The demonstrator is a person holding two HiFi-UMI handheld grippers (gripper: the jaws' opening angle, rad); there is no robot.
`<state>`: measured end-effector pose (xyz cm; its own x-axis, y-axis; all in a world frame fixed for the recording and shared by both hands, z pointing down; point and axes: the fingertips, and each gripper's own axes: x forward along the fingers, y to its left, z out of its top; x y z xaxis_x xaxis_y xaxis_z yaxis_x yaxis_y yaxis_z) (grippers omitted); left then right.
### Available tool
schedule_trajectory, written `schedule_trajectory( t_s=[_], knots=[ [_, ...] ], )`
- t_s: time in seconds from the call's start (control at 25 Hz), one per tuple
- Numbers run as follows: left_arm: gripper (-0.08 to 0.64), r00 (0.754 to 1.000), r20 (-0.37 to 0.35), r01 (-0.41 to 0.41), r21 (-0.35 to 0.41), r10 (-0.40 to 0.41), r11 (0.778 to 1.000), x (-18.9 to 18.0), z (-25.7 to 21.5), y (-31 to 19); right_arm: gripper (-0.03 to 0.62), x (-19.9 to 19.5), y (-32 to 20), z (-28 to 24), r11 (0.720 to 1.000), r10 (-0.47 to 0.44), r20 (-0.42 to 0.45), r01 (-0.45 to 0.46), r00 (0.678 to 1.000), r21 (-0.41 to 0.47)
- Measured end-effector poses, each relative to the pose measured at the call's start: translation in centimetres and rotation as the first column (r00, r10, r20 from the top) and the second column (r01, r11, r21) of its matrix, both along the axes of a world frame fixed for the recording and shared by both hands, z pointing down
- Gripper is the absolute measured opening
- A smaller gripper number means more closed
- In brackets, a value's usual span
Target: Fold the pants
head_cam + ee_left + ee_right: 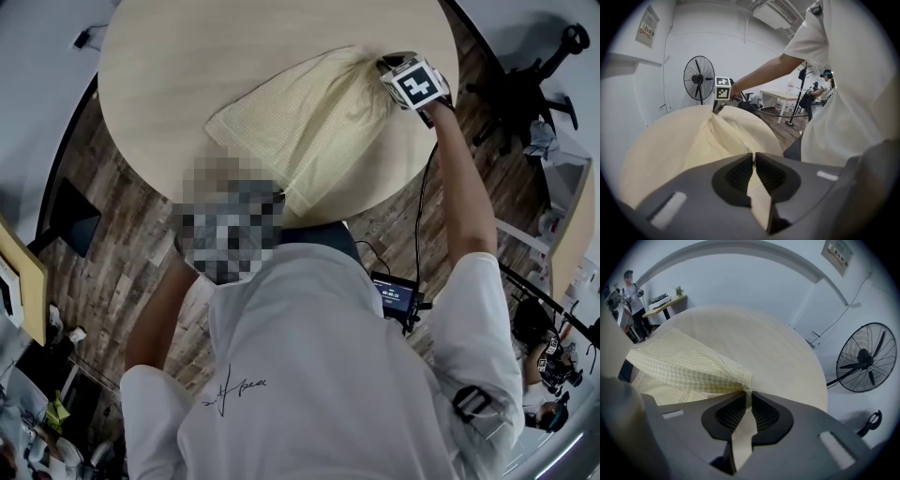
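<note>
Because the pants look thin, limp and light, they would likely sag unless held by their edges. They lie from the desk's centre toward 5 o'clock. The left gripper and right gripper each pinch an edge.

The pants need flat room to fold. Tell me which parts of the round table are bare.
Bare: the wide stretch of table between the pants and its left and far rim. Narrower: the strip between pants and rim on the right gripper side. Crowded: the near edge, where the left gripper pinches the cloth.
</note>
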<state>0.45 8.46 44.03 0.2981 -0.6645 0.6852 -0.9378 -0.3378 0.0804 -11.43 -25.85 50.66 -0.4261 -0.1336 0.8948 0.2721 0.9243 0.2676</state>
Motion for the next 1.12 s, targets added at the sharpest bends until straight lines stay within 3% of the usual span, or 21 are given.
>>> schedule_trajectory(
  t_s=[0.28, 0.72, 1.12],
  knots=[
    [0.078, 0.999, 0.004, -0.05, 0.009, 0.05, 0.999, 2.7, 0.6, -1.4, 0.038, 0.2, -0.1, -0.1, 0.999, -0.016, 0.012, 0.015, 1.0, 0.047],
    [0.078, 0.992, 0.003, -0.128, -0.057, 0.129, 0.99, 6.1, 4.8, -1.7, 0.038, 1.5, -0.4, 1.5, 0.994, -0.042, 0.014, 0.04, 0.999, 0.102],
    [0.078, 0.992, -0.008, -0.129, -0.09, 0.129, 0.988, 6.9, 6.8, -1.1, 0.038, 2.8, 0.1, 2.1, 0.972, -0.166, -0.049, 0.172, 0.985, 0.159]
  ],
)
